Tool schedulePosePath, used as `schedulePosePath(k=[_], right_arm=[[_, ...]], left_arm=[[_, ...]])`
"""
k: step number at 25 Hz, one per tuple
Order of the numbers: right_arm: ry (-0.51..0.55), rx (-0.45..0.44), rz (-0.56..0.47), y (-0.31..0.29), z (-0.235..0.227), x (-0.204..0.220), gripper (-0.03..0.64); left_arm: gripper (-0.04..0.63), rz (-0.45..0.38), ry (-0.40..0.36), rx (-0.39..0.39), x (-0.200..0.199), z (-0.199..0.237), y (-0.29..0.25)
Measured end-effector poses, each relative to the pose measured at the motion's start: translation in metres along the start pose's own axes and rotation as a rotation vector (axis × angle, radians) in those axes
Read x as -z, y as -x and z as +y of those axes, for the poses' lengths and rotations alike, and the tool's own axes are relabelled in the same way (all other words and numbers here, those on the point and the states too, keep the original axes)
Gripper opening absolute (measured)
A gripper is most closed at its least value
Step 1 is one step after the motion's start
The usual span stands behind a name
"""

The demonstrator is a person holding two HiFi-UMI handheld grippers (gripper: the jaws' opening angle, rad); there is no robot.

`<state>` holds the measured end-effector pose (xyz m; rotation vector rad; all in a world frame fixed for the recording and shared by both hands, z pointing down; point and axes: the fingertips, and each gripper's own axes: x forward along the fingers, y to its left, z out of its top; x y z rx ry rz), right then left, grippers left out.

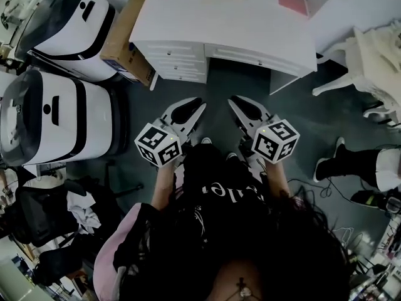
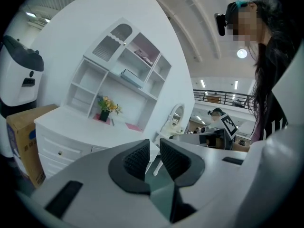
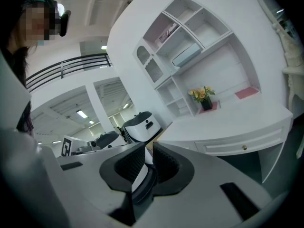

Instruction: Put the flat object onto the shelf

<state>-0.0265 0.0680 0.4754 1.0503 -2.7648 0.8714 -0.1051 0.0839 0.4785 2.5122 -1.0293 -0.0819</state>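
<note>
**Approach stage, before any grasp.** The person stands on the floor in front of the white tabletop [image 1: 207, 17], facing it. The left gripper [image 1: 195, 105] and the right gripper [image 1: 237, 102] are held side by side, short of the tabletop's front edge and pointing towards it.

In each gripper view the jaws are drawn together with nothing between them, so both the left gripper [image 2: 153, 148] and the right gripper [image 3: 148, 151] are empty.

The likeliest task object is the pink flat object [image 1: 292, 0]. It lies on the tabletop at the back, towards the right end. The gripper views show it flat on the surface [image 2: 133, 126] [image 3: 247, 92], apart from the flower pot [image 2: 105, 112] that also stands on the tabletop. A second pink piece lies under that pot, and which of the two is meant cannot be told for certain.

The shelf [image 2: 128, 84] rises from the back of the tabletop as open white compartments, some already occupied.

Judged stage: nothing has been picked up and the task is at its start. The next move calls for one gripper to reach across the tabletop and spread its jaws. Because the piece is thin and lies flush with the surface, the gripper will probably have to catch it by an edge. A cardboard box [image 1: 128, 36] leans against the left end of the tabletop, clear of the reach.
</note>
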Motion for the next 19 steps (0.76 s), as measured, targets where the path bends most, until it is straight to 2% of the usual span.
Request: schedulePosePath(k=[4, 11, 19], right_arm=[[-0.008, 0.014, -0.005, 0.022, -0.011, -0.002, 0.078], [-0.027, 0.025, -0.016, 0.050, -0.022, 0.000, 0.078], [-0.040, 0.027, -0.020, 0.057, -0.030, -0.002, 0.078]], left_arm=[[0.077, 0.009, 0.018, 0.009, 0.005, -0.017, -0.013], [0.077, 0.031, -0.004, 0.027, 0.013, -0.042, -0.025], [0.077, 0.060, -0.009, 0.030, 0.023, -0.048, -0.030]])
